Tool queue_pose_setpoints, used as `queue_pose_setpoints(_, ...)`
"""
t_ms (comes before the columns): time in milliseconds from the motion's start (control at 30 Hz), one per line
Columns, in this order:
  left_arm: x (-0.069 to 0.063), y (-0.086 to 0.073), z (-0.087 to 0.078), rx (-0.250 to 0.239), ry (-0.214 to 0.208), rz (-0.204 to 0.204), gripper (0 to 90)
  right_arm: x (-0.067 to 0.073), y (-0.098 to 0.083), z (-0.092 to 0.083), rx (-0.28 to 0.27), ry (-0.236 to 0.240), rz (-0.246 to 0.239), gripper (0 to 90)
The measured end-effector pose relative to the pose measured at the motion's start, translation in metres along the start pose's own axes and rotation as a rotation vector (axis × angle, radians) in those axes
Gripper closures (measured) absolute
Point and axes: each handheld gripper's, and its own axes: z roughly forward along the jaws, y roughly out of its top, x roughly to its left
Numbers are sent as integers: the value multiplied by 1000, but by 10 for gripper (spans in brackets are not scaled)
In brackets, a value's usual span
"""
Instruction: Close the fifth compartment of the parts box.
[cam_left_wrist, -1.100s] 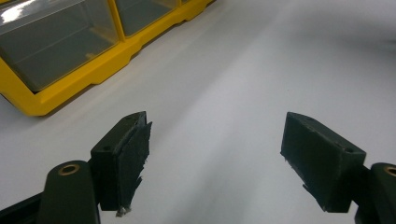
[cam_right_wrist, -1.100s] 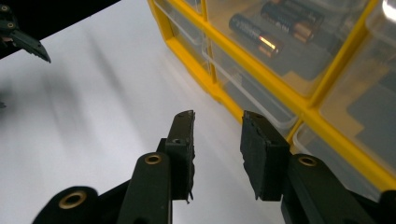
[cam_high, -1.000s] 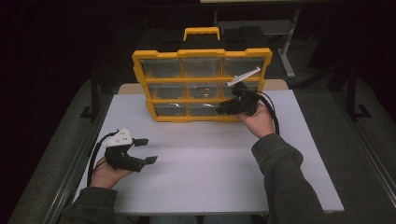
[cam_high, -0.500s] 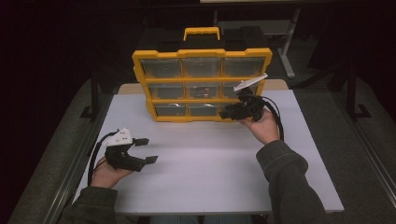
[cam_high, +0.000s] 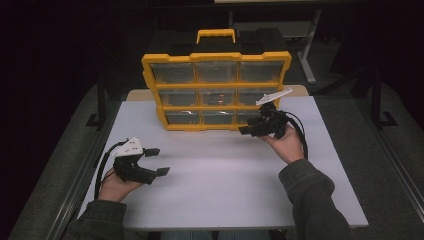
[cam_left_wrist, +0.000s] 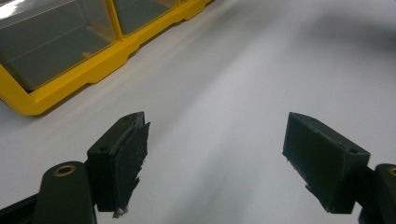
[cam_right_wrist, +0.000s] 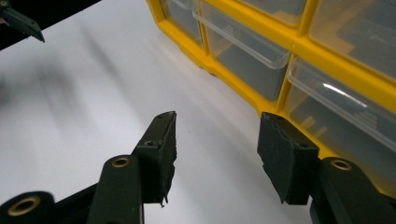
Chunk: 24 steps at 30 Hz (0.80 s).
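A yellow organiser case (cam_high: 216, 91) with clear drawers stands upright at the back of the white table (cam_high: 225, 175). My right gripper (cam_high: 247, 130) hovers just in front of its bottom right drawers (cam_right_wrist: 252, 51). Its jaws have just been opening and stand apart with nothing between them (cam_right_wrist: 217, 149). My left gripper (cam_high: 156, 161) rests in the hand at the front left of the table, open wide and empty (cam_left_wrist: 215, 158), pointing toward the case's lower edge (cam_left_wrist: 70, 79).
The case has a yellow carry handle (cam_high: 215, 34) on top. Dark floor and a table frame (cam_high: 310, 55) lie behind it. Bare white tabletop spreads between the two hands.
My right gripper has come down and toward the table's middle, away from the right drawers, and its jaws stand wider. The left hand has stayed where it was.
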Motion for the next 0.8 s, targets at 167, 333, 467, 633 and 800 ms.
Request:
queue_pose_setpoints(167, 0, 0, -1, 9, 0, 7, 215, -1, -11, -3, -6, -4, 2, 422)
queue_pose_setpoints(333, 0, -1, 2, 4, 0, -1, 213, -1, -21, -7, -13, -20, 5, 387)
queue_pose_setpoints(467, -1, -2, 4, 8, -2, -13, 210, -1, -29, -11, -24, -24, 7, 364)
queue_pose_setpoints(633, 0, -2, 6, 26, 0, 3, 207, -1, -38, -14, -27, -29, 20, 326)
queue_pose_setpoints(800, -1, -2, 8, 30, 2, -7, 202, -2, -49, -18, -32, -27, 20, 303)
